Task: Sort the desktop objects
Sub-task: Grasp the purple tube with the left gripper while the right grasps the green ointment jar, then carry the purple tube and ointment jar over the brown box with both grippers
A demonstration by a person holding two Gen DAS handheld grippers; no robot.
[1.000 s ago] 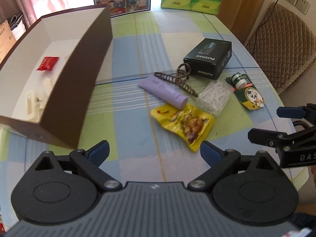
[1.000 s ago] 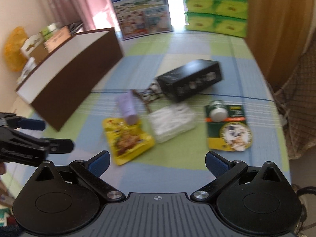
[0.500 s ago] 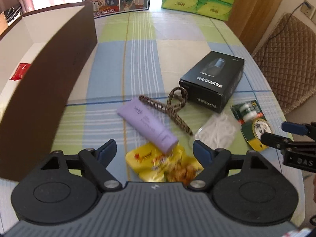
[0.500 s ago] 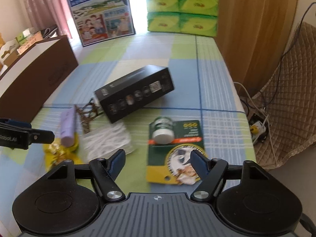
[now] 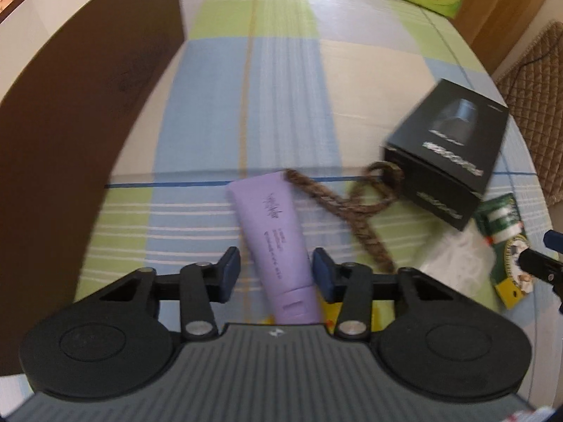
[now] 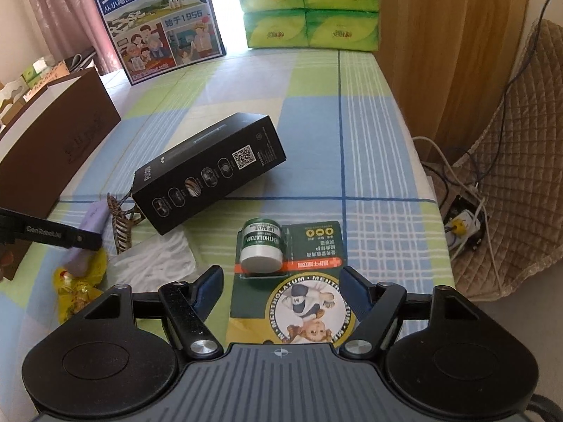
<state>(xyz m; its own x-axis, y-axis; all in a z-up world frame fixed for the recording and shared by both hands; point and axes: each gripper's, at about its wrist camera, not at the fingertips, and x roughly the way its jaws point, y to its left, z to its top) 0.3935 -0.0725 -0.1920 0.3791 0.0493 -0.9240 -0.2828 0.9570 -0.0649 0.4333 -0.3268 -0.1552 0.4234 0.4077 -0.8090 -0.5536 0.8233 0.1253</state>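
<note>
Left gripper [image 5: 276, 274] closes around the purple tube [image 5: 272, 235], pads not yet touching; its slick, tapering body could squirt free.

A table under a checked cloth of blue, green and cream squares [image 6: 369, 140] fills both views. On it at centre lie a long black cardboard box [image 6: 207, 172], a lilac plastic tube [image 5: 278, 239], a braided brown cord [image 5: 352, 207], a clear bag of white sticks [image 6: 158, 260], a yellow snack packet [image 6: 75, 292] and a green lip-salve card [image 6: 309, 274]. A big brown cardboard box [image 5: 81, 112] stands at the left, with a blue picture carton [image 6: 158, 24] and stacked green tissue packs [image 6: 309, 3] along the top edge.
</note>
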